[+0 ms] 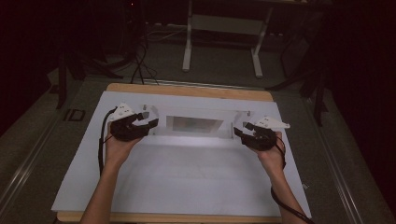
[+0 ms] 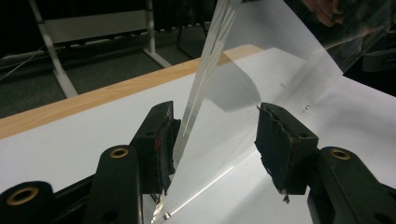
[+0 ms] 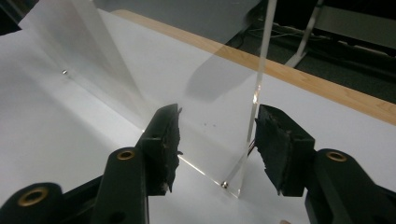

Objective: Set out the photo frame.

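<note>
I see a clear acrylic box (image 1: 194, 122) standing on the white sheet (image 1: 187, 177) that covers the table (image 1: 187, 91); it sits toward twelve o'clock of the sheet's middle, long side running from nine to three o'clock; its walls are see-through and thin, with bright edges that catch the light, and a pale glow lies inside its middle part; small metal screws mark its lower corners in both gripper views.

My left tongs (image 1: 148, 122) sit at the box's nine o'clock end; in the left gripper view the left tongs (image 2: 215, 140) straddle an upright end panel, whose edge rises just beside the left pad while the right pad stands well apart from it; they are spread and I see no pinch on the panel.

My right tongs (image 1: 242, 129) sit at the three o'clock end; in the right gripper view the right tongs (image 3: 217, 140) are likewise spread, with the clear panel's edge rising between the pads, near the right one; whether it touches that pad I cannot tell; the panel's bottom corner rests on the sheet.
</note>
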Demonstrator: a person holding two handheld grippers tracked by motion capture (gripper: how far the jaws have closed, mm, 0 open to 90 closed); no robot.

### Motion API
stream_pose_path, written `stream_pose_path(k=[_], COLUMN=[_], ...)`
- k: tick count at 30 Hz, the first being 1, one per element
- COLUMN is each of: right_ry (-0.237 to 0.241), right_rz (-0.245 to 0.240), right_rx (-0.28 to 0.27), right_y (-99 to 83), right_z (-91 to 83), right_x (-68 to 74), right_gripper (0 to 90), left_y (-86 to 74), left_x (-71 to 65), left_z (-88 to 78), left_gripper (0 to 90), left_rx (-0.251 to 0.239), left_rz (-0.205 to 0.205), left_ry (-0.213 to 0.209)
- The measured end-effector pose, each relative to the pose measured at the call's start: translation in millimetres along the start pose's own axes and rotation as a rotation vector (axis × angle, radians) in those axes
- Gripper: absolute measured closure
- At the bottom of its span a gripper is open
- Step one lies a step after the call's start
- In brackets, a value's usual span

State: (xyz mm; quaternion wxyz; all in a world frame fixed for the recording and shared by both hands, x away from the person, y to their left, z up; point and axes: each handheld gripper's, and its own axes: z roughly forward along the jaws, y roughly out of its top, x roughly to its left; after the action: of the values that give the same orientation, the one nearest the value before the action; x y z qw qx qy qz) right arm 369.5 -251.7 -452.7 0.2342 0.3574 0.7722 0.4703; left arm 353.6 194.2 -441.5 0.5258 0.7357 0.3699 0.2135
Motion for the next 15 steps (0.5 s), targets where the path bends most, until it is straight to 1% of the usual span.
stream_pose_path(k=[1,4,5,8,10,12,15], right_ry=[-0.004,0.013,0.012,0.015,0.015,0.014,0.010], right_rz=[0.009,0.026,0.028,0.032,0.036,0.040,0.048], right_rx=[0.000,-0.004,-0.006,-0.006,-0.006,-0.006,-0.007], right_y=[0.4,0.3,0.1,0.1,0.3,0.7,1.8], right_z=[1.6,3.5,3.6,3.7,4.0,4.4,6.1], right_x=[0.1,-0.7,-0.6,-1.0,-1.3,-1.6,-2.6], right_gripper=[51.2,53.8,53.8,53.7,53.7,53.7,53.7], left_y=[-0.3,-0.5,-0.6,-1.2,-2.3,-2.8,-4.6], left_x=[1.1,4.1,4.9,6.6,6.5,6.5,8.1], left_z=[0.3,1.0,1.4,3.6,6.0,7.0,11.6], left_gripper=[46.9,44.6,43.8,39.5,37.4,35.5,35.2], left_rx=[-0.002,-0.008,-0.013,-0.016,-0.017,-0.019,-0.031], left_rz=[0.002,0.004,0.005,0.022,0.035,0.036,0.032], left_ry=[-0.011,-0.027,-0.036,-0.078,-0.084,-0.086,-0.081])
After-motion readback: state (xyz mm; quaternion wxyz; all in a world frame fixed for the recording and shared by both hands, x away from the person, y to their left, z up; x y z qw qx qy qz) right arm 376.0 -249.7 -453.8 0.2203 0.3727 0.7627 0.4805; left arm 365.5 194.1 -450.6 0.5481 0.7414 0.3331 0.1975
